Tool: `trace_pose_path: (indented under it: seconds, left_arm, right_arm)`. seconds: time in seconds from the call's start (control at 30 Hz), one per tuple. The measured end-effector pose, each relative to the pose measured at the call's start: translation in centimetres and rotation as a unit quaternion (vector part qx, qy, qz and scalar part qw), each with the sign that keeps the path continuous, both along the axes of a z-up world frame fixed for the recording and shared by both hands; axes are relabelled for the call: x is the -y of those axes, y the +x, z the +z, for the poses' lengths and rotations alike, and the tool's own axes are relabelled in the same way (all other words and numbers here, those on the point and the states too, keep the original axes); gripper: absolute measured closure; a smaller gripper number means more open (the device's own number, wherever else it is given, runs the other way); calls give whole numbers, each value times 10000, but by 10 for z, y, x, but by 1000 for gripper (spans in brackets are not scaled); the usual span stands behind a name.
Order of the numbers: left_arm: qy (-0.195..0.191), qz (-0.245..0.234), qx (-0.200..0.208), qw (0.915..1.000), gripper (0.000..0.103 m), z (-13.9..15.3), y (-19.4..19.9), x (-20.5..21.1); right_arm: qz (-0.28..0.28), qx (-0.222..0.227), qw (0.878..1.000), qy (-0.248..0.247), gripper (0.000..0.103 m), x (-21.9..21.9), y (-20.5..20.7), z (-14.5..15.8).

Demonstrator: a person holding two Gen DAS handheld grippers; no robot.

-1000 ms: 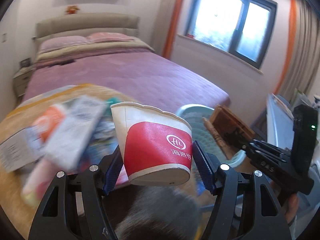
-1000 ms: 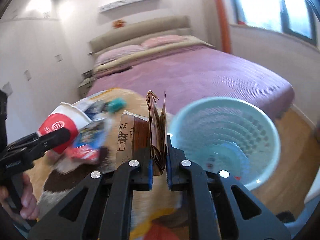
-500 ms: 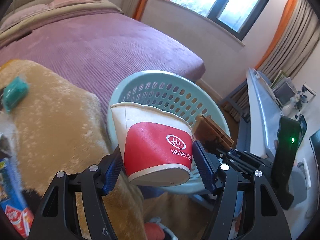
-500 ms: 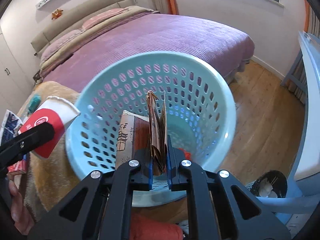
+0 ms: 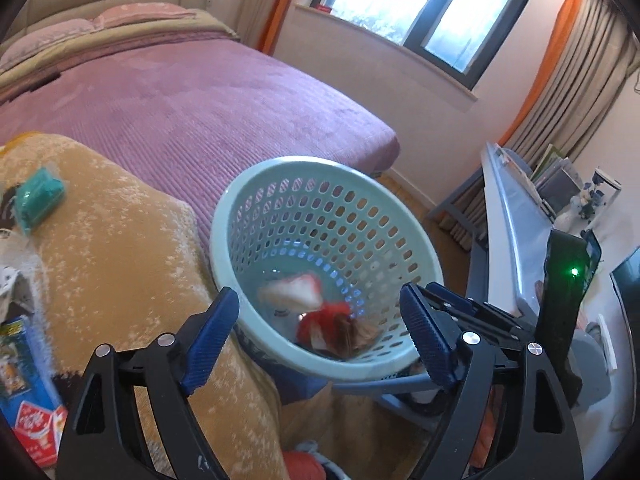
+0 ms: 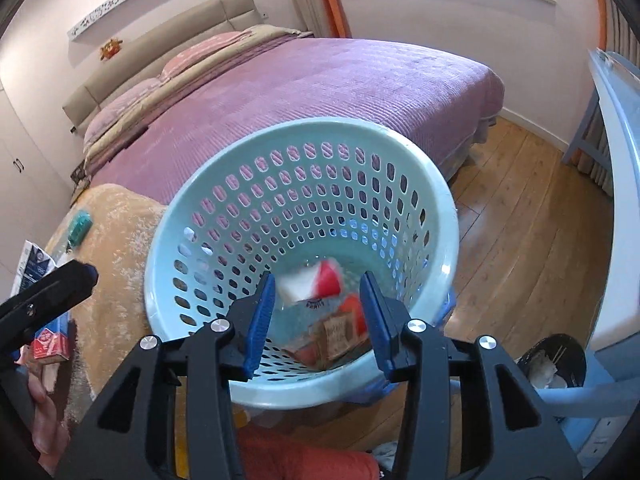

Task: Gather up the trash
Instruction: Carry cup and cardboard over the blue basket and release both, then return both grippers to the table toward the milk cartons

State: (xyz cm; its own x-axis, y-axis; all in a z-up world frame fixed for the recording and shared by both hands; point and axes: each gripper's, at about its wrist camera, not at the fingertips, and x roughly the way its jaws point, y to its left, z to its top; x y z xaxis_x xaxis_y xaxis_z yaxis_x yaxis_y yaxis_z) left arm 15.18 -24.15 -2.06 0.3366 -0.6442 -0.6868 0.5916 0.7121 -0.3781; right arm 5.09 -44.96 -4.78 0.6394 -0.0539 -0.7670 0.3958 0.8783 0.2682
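Left wrist view: left gripper (image 5: 320,322) hangs over the basket, its ribbed blue pads spread wide and opening, nothing between them.
Right wrist view: right gripper (image 6: 319,314) points down into the same basket, jaws opening, pads clear of the trash below.
Basket: pale green plastic laundry basket (image 6: 404,148), round, walls pierced with rows of oval holes, smooth thick rim.
Paper cup: white and red cup (image 6: 314,280), blurred, lying tilted inside the basket near the bottom.
Brown packet: creased brown paper wrapper (image 6: 332,334) at the basket's bottom, beside red scraps.
Blanket: fuzzy tan throw (image 5: 120,248) just left of the basket, carrying a teal packet (image 5: 38,196) and a blue carton (image 5: 24,380).
Bed: ribbed mauve cover (image 6: 320,80) behind the basket.
Floor: wood planks (image 6: 520,216).
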Motion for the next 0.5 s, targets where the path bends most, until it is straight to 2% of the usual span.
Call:
trace_pose_path:
  seconds: [0.37, 0.5]
  left_arm:
    - [-372, 138, 617, 9973, 22, 41, -45, -65]
    - [-384, 389, 979, 9937, 22, 61, -59, -101]
  right_arm:
    - [464, 444, 9978, -134, 62, -51, -8, 38]
    - [762, 619, 9950, -166, 57, -82, -5, 53]
